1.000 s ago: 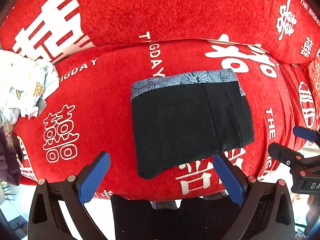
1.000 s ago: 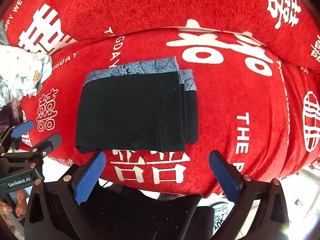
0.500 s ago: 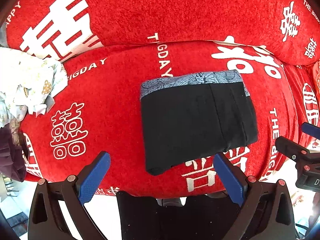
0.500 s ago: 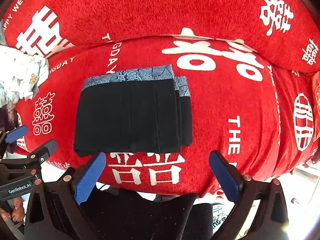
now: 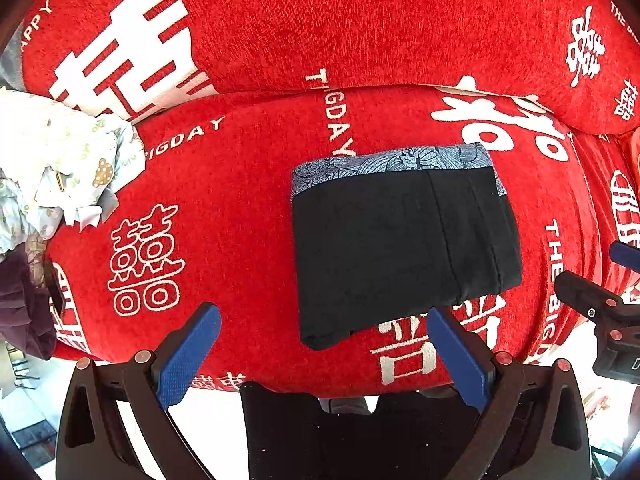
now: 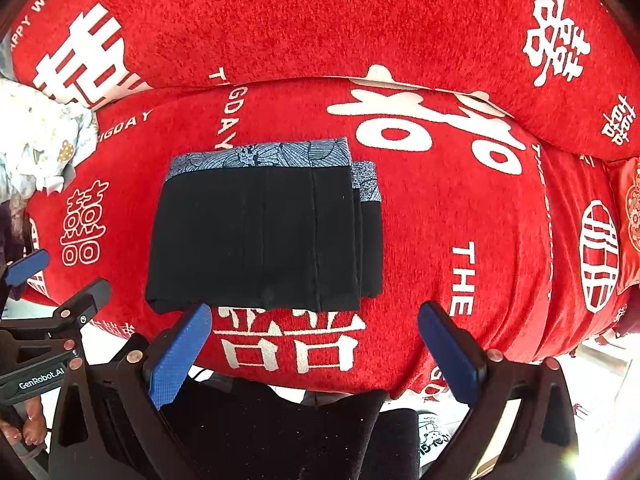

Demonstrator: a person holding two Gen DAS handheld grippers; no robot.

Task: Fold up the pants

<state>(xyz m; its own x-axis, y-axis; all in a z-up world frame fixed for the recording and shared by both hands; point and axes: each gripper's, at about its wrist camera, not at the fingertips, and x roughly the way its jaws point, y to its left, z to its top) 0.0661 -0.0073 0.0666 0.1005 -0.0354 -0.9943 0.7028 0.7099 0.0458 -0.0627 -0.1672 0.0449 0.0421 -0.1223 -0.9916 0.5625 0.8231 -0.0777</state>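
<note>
The black pants (image 5: 400, 244) with a grey patterned waistband lie folded into a compact rectangle on the red sofa seat (image 5: 224, 208); they also show in the right wrist view (image 6: 264, 236). My left gripper (image 5: 324, 344) is open and empty, held back from the near edge of the pants. My right gripper (image 6: 316, 340) is open and empty, just in front of the pants' near edge. Each gripper shows at the side of the other's view: the right one (image 5: 600, 312) and the left one (image 6: 44, 288).
The sofa cover is red with white characters, with a back cushion (image 5: 320, 20) behind the seat. A crumpled pale floral cloth (image 5: 52, 160) and a dark garment (image 5: 20, 304) lie at the seat's left end. Floor lies below the seat's front edge.
Both grippers have drawn back and shifted slightly left, so the pants sit further right and smaller in view. The pants have not moved. Both grippers stay open.
</note>
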